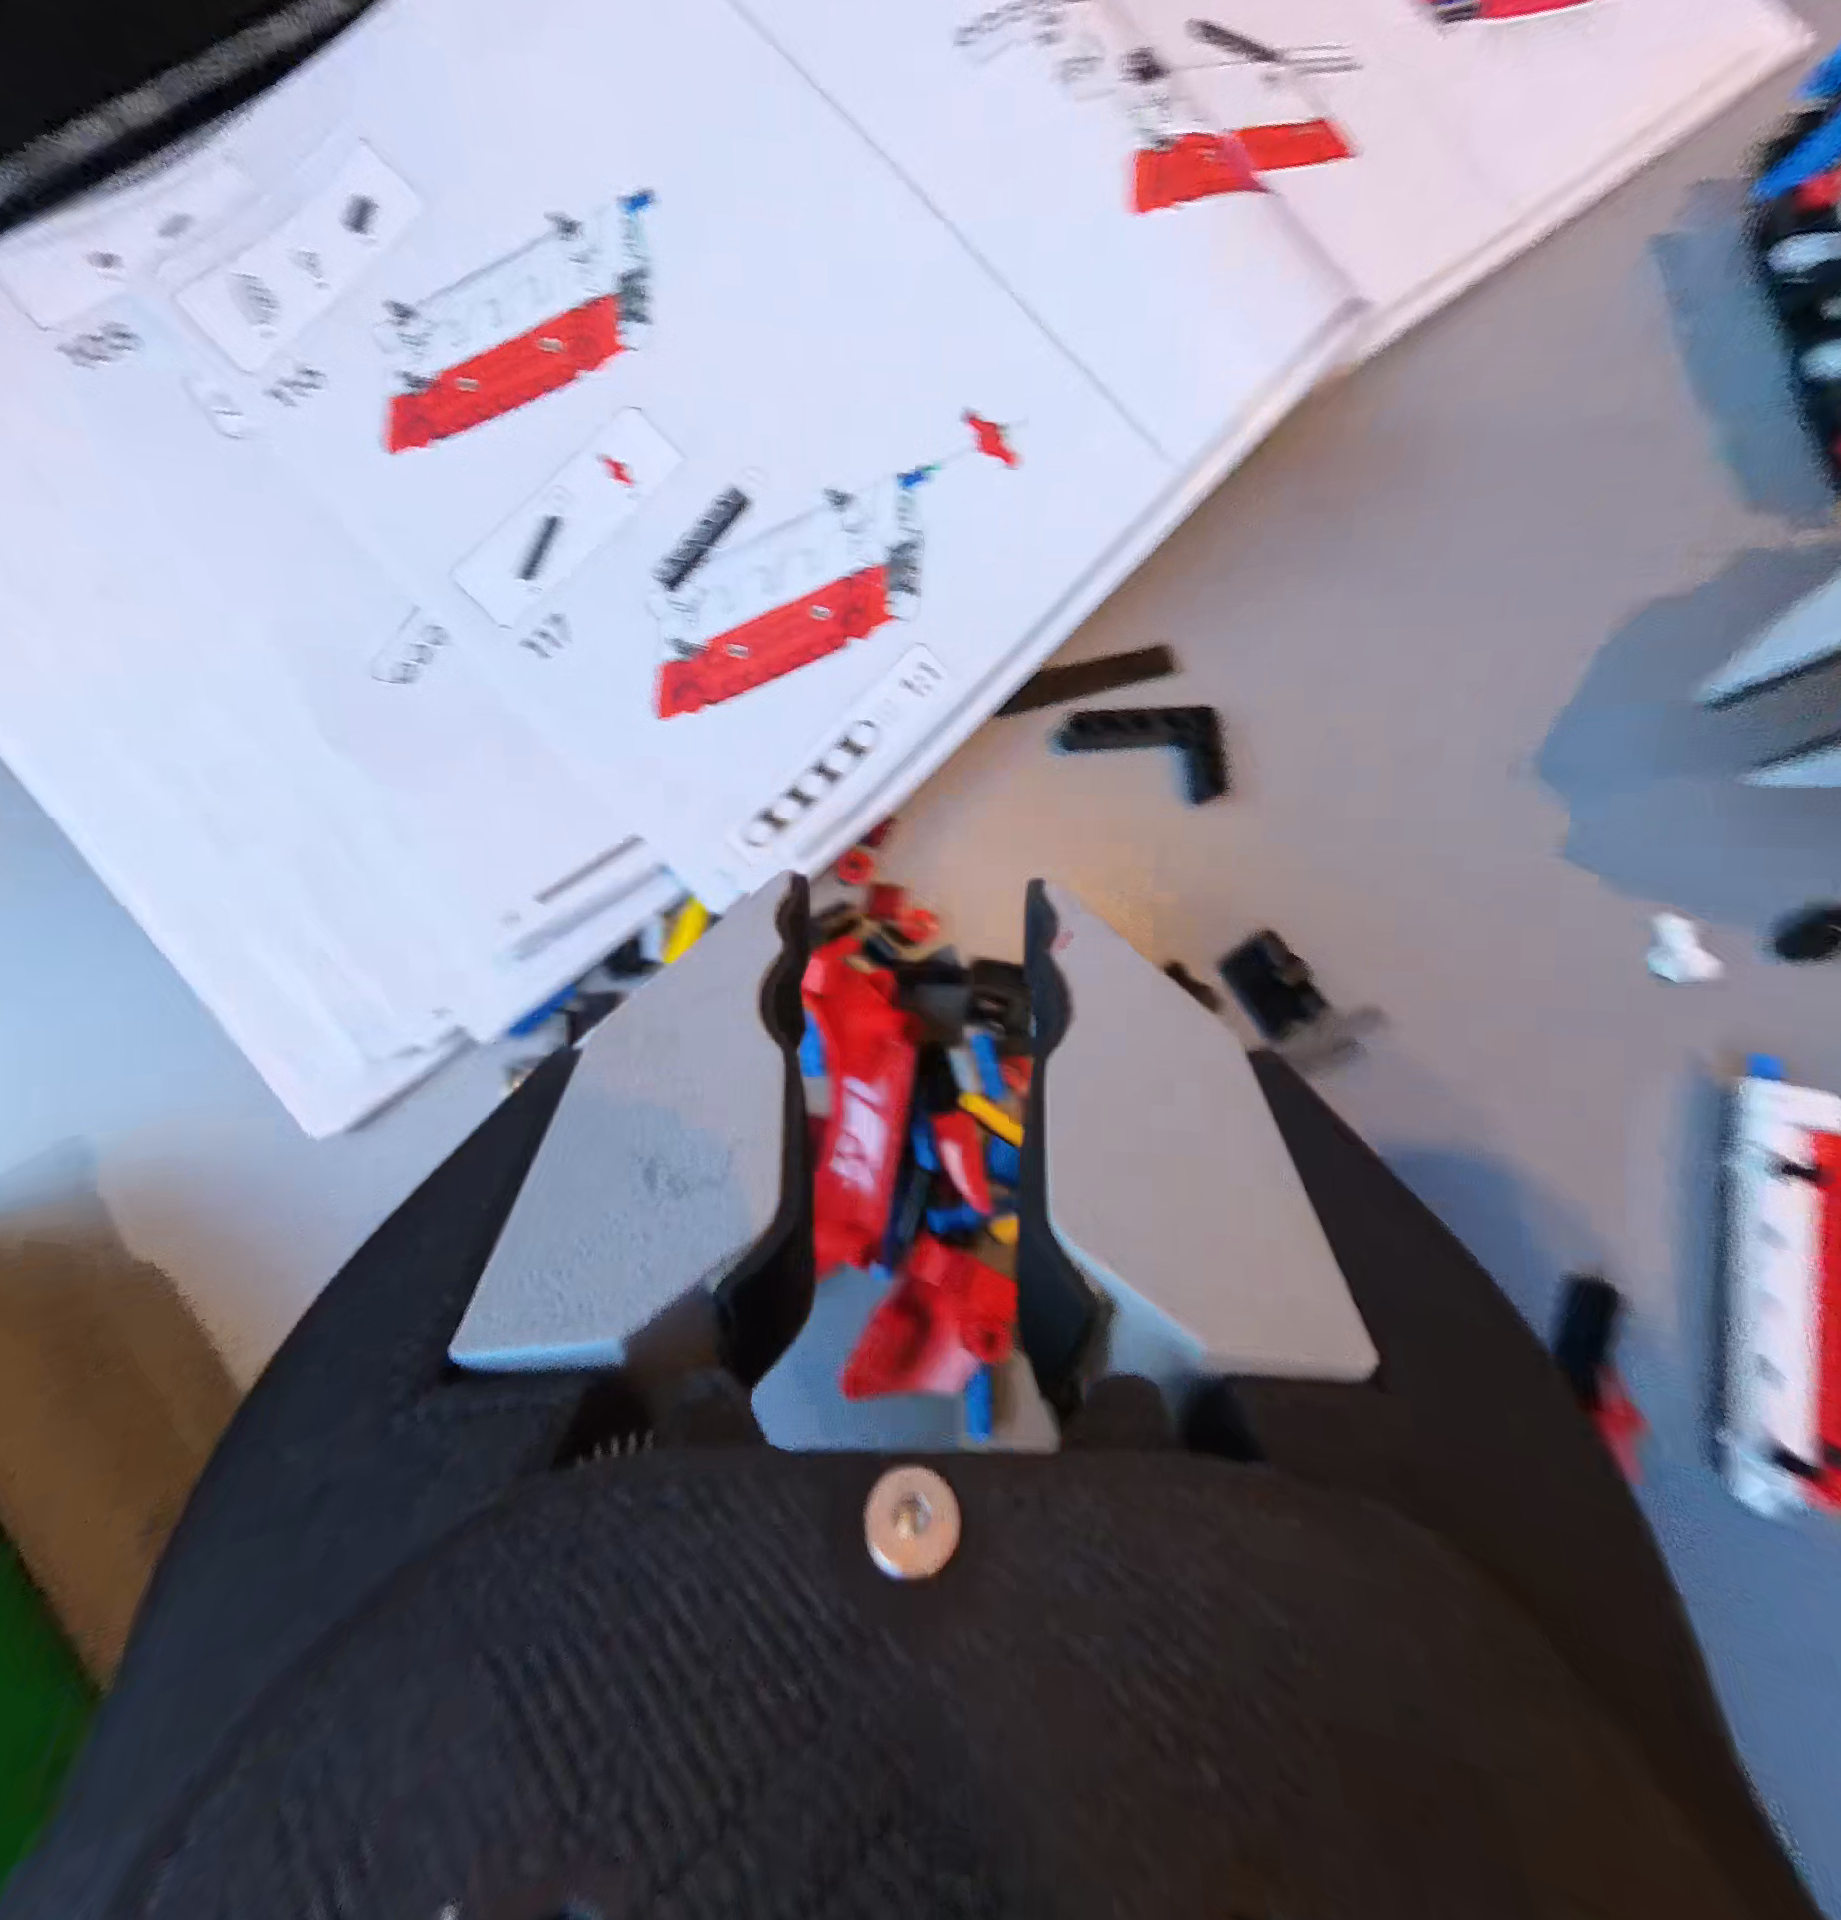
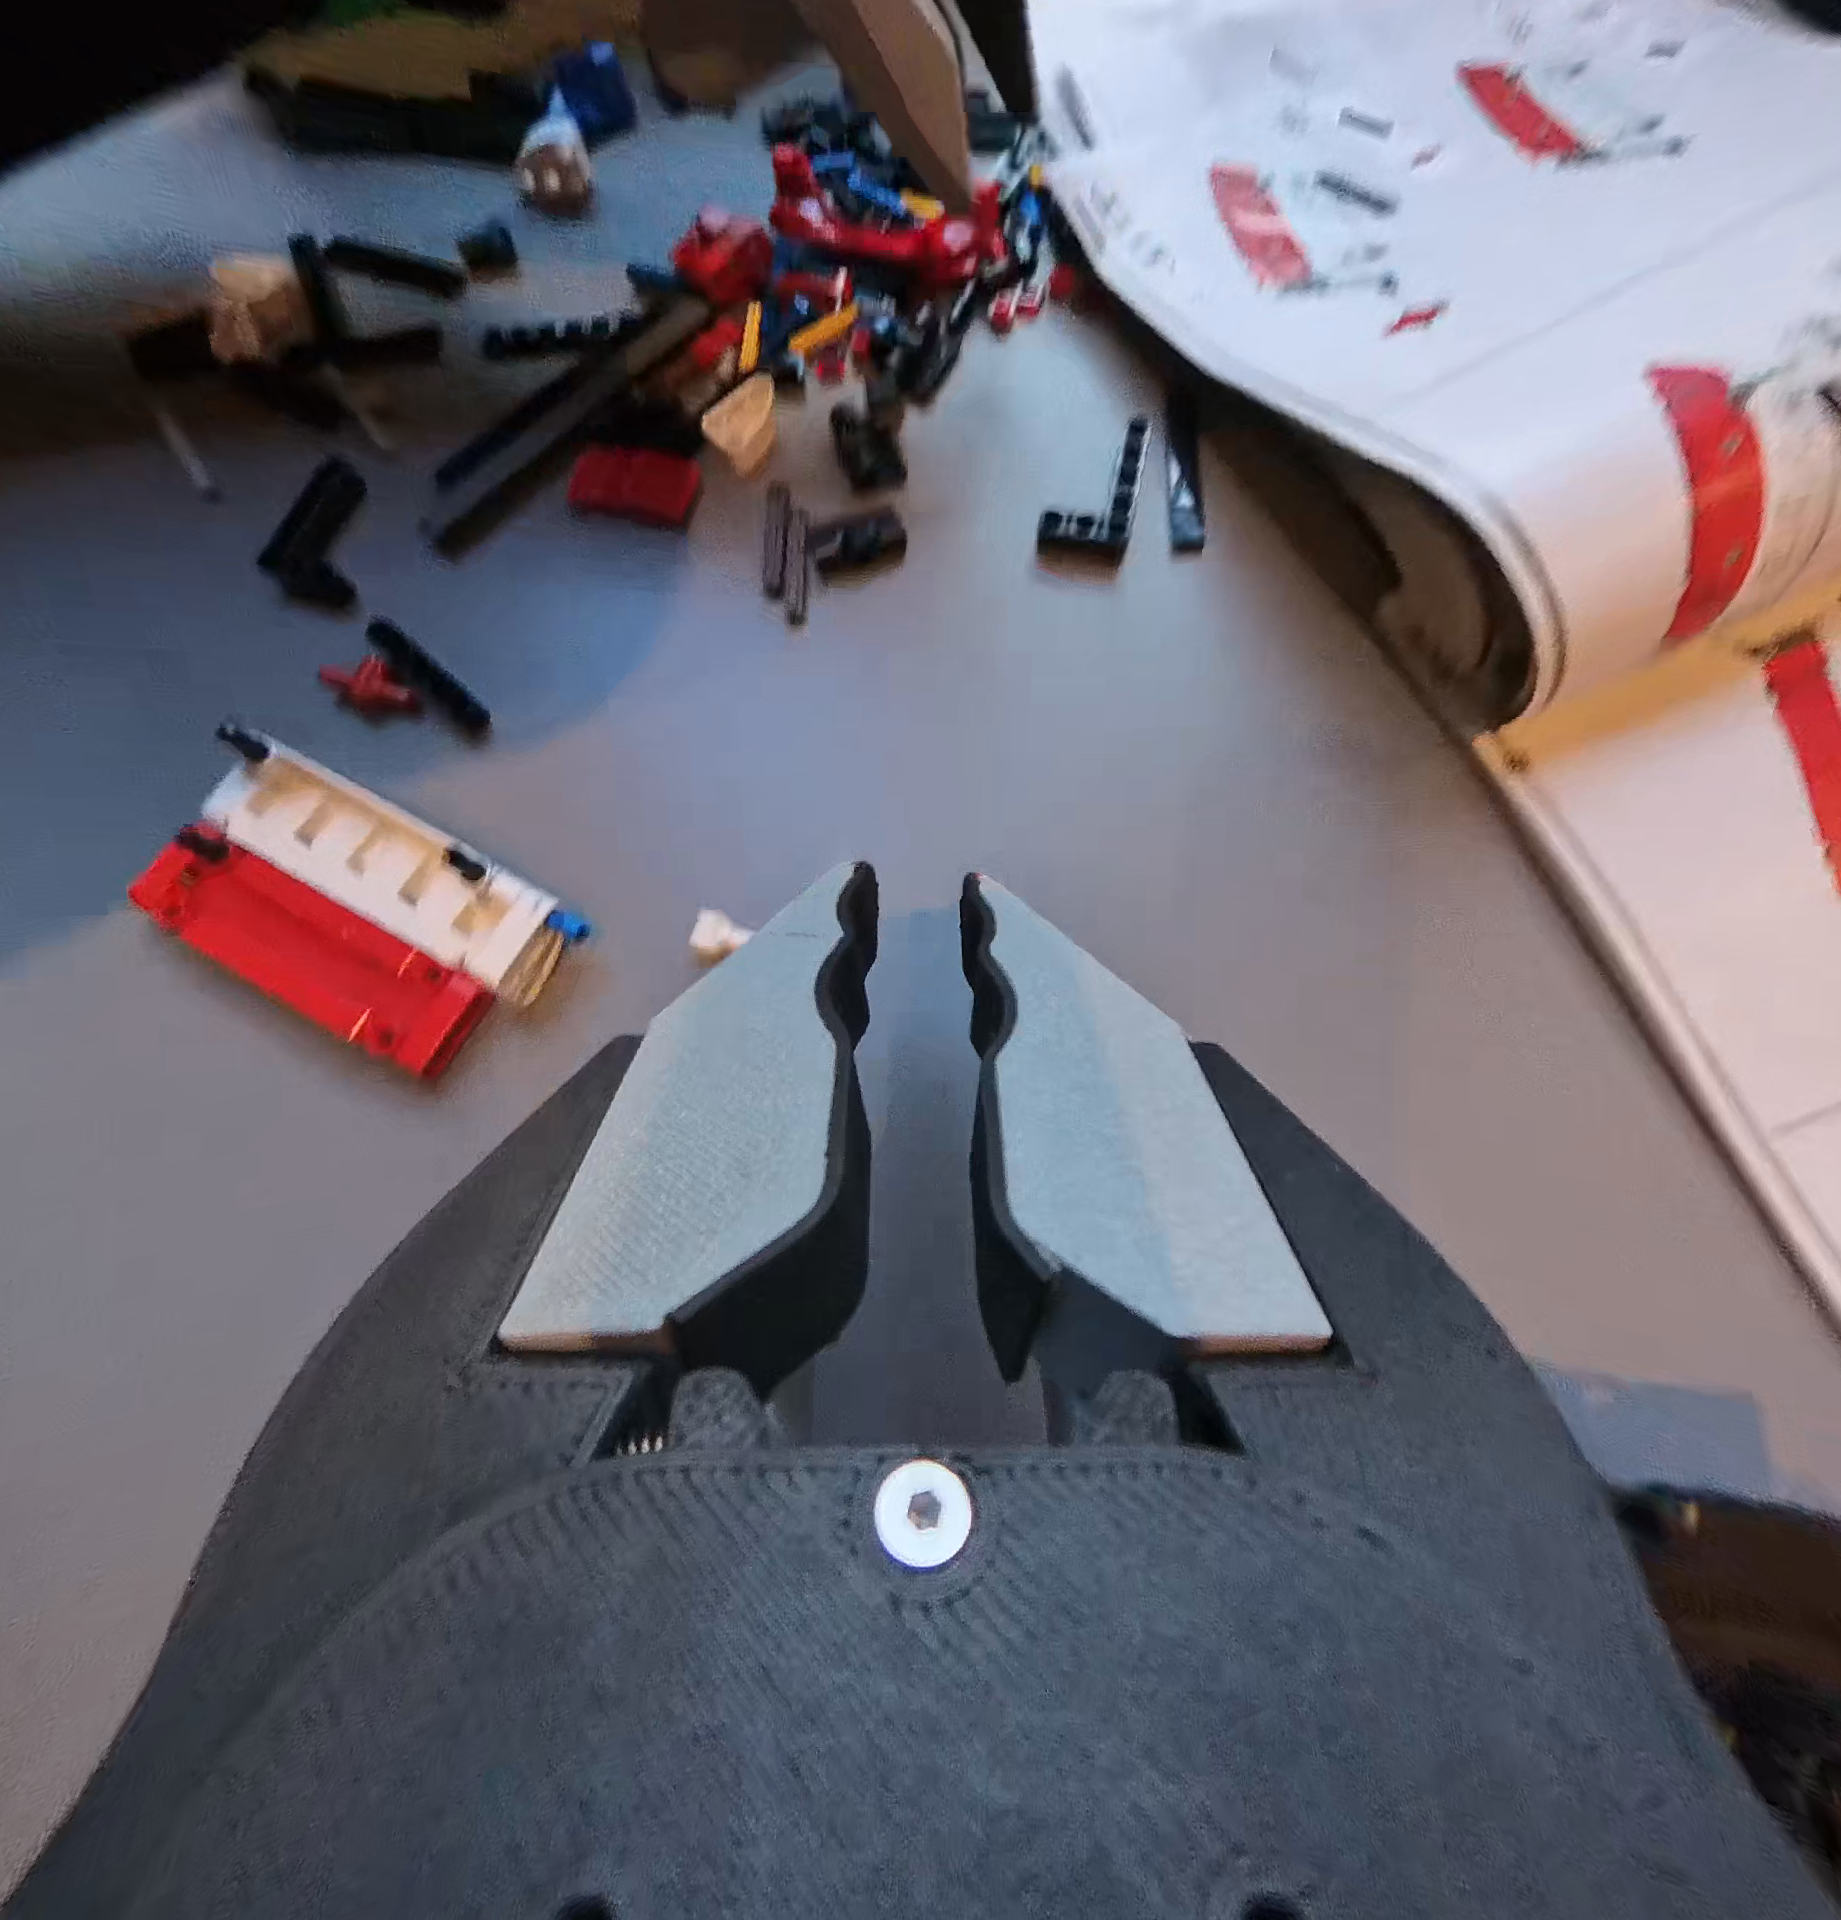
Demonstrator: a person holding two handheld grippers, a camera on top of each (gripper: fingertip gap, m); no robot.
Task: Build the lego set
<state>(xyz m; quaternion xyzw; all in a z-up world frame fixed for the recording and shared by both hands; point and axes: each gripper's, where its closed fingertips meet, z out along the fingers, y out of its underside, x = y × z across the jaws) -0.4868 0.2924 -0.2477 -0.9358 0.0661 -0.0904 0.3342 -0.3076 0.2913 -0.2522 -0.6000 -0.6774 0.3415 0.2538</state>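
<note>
My left gripper is open and hovers right over a pile of loose lego pieces, red, blue, yellow and black, which shows between its fingers. I cannot tell whether the fingers touch the pile. The pile also shows at the far side in the right wrist view, with a tan finger of the left gripper above it. My right gripper is narrowly open and empty over the bare grey table. A red and white built panel lies to its left; it also shows in the left wrist view.
The open instruction booklet lies beyond the pile and fills the right side of the right wrist view. A black L-shaped beam lies near it. A red connector, a black beam and other black beams lie scattered at the left.
</note>
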